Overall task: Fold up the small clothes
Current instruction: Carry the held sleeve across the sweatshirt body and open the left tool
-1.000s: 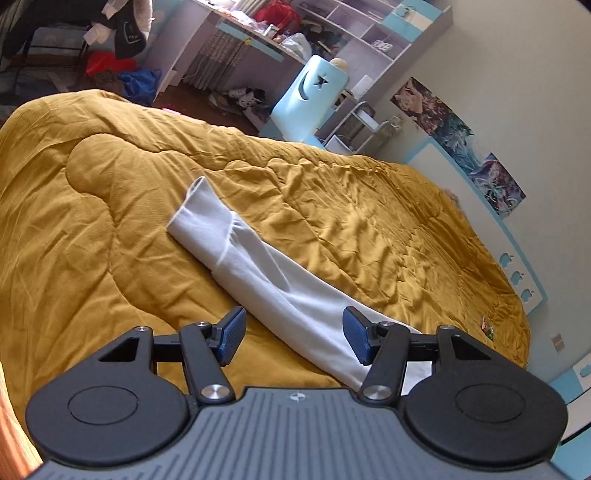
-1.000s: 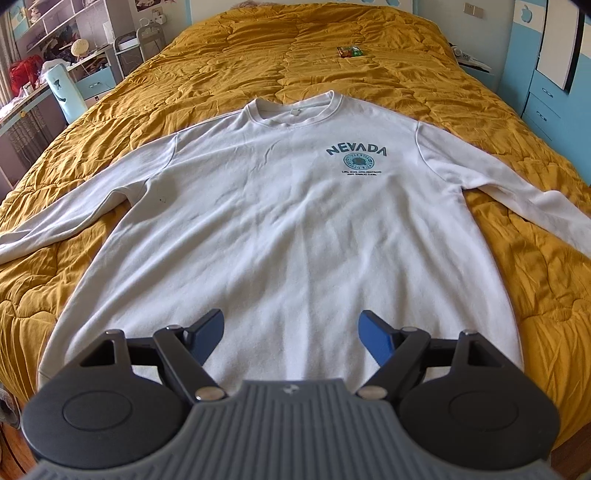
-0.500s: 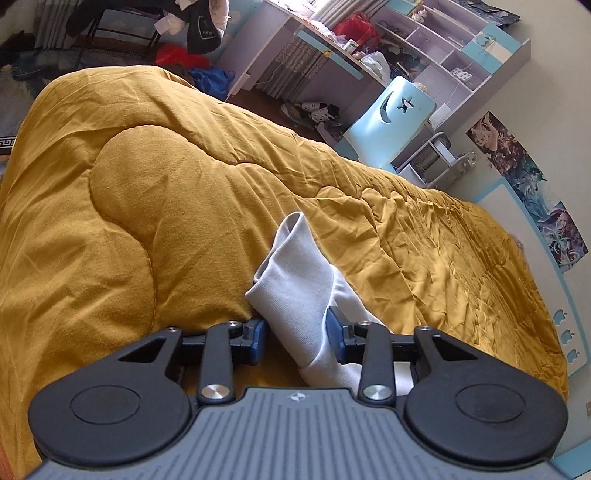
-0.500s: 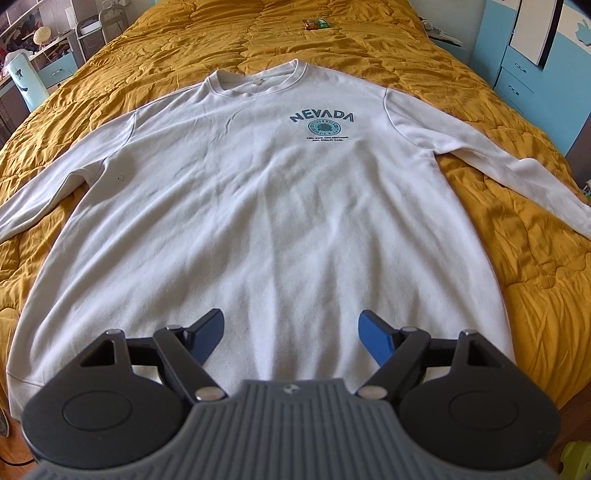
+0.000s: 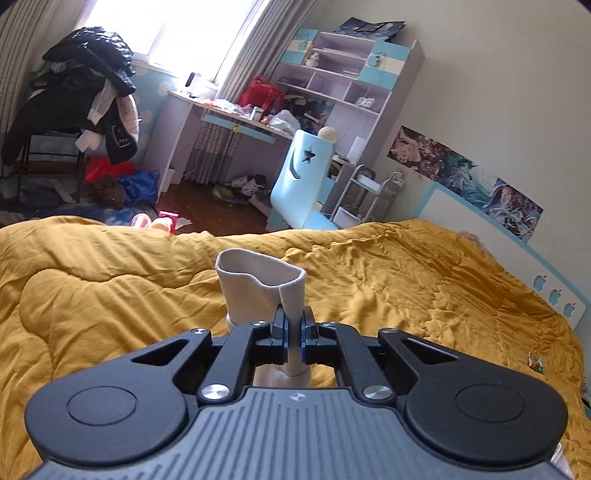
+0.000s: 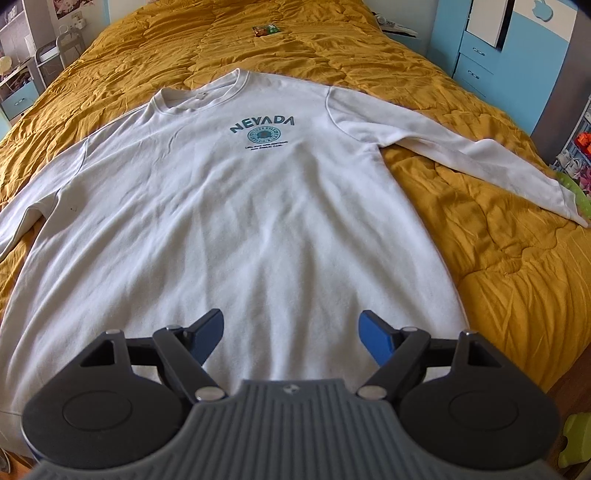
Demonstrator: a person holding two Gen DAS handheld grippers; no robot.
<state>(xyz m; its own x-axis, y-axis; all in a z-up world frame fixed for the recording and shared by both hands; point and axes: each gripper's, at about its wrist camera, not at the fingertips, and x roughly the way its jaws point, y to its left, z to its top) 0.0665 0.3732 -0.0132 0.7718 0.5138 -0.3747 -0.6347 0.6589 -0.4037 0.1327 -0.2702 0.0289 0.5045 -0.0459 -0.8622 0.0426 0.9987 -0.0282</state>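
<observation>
A white long-sleeved sweatshirt (image 6: 236,221) with a teal NEVADA print lies flat, front up, on the yellow quilt (image 6: 498,258). Its right sleeve (image 6: 461,155) stretches out toward the bed's right edge. My left gripper (image 5: 293,334) is shut on the cuff end of the other sleeve (image 5: 260,291) and holds it raised above the quilt (image 5: 110,302), the cuff opening standing upright. My right gripper (image 6: 291,336) is open and empty, hovering just above the sweatshirt's hem area.
A small snack packet (image 6: 265,30) lies on the quilt beyond the collar. Blue drawers (image 6: 480,62) stand at the bed's right. A light blue chair (image 5: 303,184), a desk (image 5: 229,125) and a clothes-laden rack (image 5: 74,103) stand beyond the bed's left side.
My left gripper closed on the sleeve's cuff end and lifted it off the quilt, tilting upward. My right gripper drifted slightly left over the hem and stayed open.
</observation>
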